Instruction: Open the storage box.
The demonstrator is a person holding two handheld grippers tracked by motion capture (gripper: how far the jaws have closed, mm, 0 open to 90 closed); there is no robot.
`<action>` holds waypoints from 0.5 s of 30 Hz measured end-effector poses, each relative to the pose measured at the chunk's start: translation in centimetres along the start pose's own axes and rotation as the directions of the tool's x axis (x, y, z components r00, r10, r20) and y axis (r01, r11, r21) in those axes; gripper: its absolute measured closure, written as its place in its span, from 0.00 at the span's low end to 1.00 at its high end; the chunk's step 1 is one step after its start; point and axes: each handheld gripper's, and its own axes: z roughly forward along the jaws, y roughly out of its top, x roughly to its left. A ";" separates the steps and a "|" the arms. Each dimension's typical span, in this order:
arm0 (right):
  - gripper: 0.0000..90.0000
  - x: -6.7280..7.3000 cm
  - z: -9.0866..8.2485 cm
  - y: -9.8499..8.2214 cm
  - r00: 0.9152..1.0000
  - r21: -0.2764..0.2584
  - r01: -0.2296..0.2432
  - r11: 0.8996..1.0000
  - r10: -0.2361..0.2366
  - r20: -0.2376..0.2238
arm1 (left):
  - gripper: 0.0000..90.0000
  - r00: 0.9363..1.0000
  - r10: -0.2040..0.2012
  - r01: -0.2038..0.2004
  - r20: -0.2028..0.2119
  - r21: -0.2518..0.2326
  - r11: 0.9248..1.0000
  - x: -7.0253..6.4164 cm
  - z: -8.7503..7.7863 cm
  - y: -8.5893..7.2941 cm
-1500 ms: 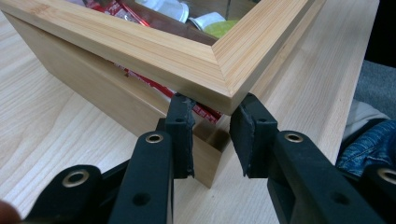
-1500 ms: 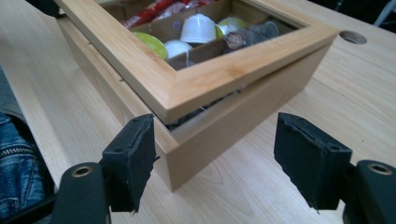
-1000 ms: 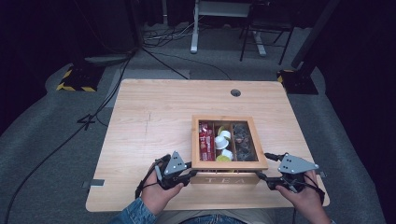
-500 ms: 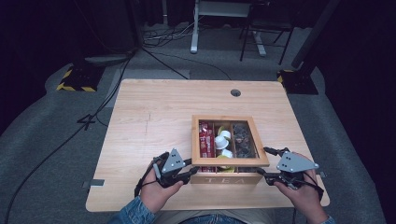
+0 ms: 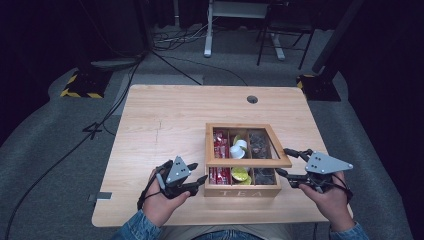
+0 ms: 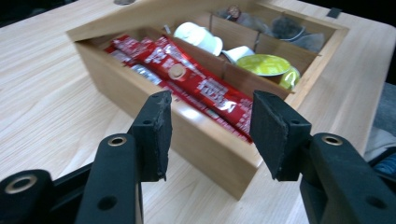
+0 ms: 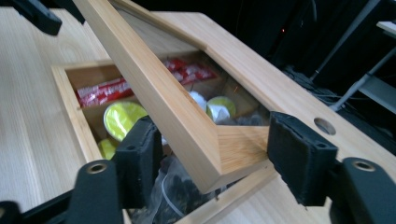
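Note:
A wooden tea box (image 5: 242,191) stands at the table's near right. It holds red sachets (image 6: 201,84), yellow-green capsules (image 6: 268,64), white capsules (image 6: 198,35) and dark tea bags (image 6: 285,25). Its framed lid (image 5: 250,162) is tilted up at the front. My right gripper (image 5: 284,162) has just been closing, and the lid's front right corner (image 7: 224,154) now sits between its pads, held up. My left gripper (image 5: 198,171) is at the box's front left corner. Its jaws have just been opening and stand apart (image 6: 210,130) with nothing in them.
The light wooden table (image 5: 165,120) has a cable hole (image 5: 252,99) near its far edge. Bare wood lies to the left of and beyond the box. Cables and furniture legs stand on the grey floor past the table.
The lid's front edge has lifted off the box. My left gripper's jaws have opened. My right gripper has risen a little and narrowed around the lid's corner.

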 end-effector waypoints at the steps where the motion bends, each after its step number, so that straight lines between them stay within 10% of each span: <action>1: 0.44 -0.2 0.0 0.2 1.000 -0.007 -0.002 1.000 0.002 -0.005 | 0.53 1.000 -0.001 0.001 -0.013 0.002 1.000 0.1 -0.2 -0.1; 15: 0.54 -2.9 0.7 2.6 0.999 -0.047 -0.013 0.999 0.010 -0.051 | 0.50 0.992 -0.062 0.064 -0.109 0.013 0.998 1.8 -2.1 -1.9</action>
